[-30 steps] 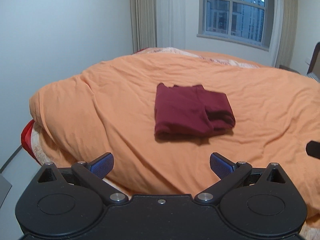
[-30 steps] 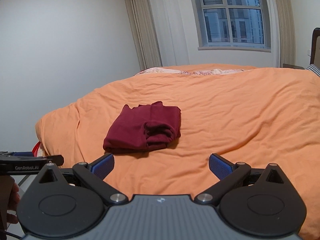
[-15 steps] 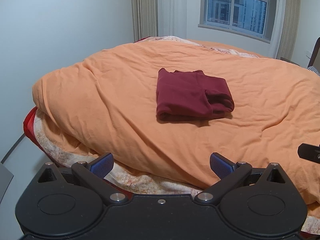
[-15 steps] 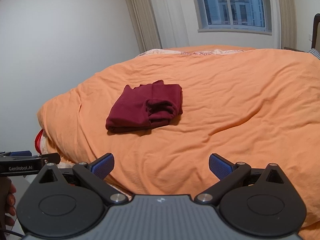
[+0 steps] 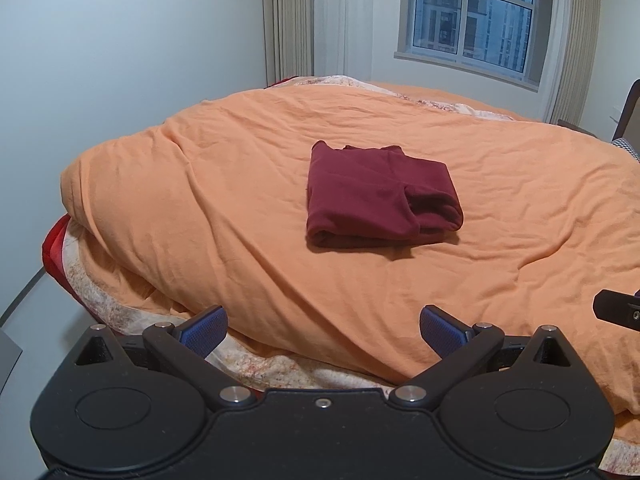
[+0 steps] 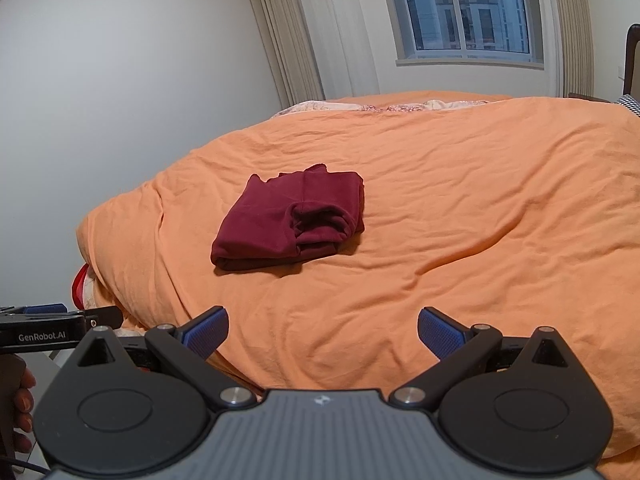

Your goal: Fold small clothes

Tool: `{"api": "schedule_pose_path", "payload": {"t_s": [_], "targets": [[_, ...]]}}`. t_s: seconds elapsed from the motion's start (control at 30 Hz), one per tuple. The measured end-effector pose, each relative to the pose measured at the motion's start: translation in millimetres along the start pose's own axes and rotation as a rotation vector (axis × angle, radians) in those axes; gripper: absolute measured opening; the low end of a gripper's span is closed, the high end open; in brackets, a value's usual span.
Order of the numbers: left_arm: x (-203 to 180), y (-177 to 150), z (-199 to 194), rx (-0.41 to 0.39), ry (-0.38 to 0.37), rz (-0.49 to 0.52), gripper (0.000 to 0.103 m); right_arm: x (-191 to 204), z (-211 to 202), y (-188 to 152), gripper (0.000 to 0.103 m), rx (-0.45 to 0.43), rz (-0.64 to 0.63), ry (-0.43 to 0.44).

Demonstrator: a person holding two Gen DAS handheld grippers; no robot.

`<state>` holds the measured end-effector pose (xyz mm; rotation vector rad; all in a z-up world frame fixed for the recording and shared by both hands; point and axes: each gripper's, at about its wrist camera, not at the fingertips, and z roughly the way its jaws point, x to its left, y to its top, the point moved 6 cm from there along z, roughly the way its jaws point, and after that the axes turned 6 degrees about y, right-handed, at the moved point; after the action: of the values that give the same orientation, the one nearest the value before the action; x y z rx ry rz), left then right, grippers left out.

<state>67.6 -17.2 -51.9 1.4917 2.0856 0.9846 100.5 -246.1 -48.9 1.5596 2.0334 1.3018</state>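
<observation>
While both pairs of tongs hang short of the near edge of the bed, the maroon garment [image 5: 380, 196] lies folded into a compact rectangle on the orange duvet [image 5: 200, 200], well apart from either of them. From the left wrist view the left tongs [image 5: 322, 330] stand with their blue-padded fingers [image 5: 204, 326] spread wide and nothing between them; the garment sits ahead of the gap and slightly toward its right finger. From the right wrist view the right tongs [image 6: 322, 330] are likewise spread wide and empty, and the garment [image 6: 292, 222] lies ahead and off toward the left finger side, its rolled fold facing the camera. The side of the left tongs shows at the left margin of that view, bearing a printed label, with part of a hand [image 6: 22, 408] below it. A floral sheet [image 5: 280, 368] peeks out under the duvet's near edge. Behind the bed are a window [image 5: 472, 16] and pale curtains [image 5: 288, 20].
</observation>
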Motion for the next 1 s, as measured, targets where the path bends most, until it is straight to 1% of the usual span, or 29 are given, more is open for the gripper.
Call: {"api": "schedule_pose_path", "payload": {"t_s": [1.0], "targets": [[-2.4, 5.9, 7.1, 0.004, -0.002, 0.006, 0.102, -5.7, 13.0, 7.6, 0.103, 0.017, 0.015, -0.001]]}}
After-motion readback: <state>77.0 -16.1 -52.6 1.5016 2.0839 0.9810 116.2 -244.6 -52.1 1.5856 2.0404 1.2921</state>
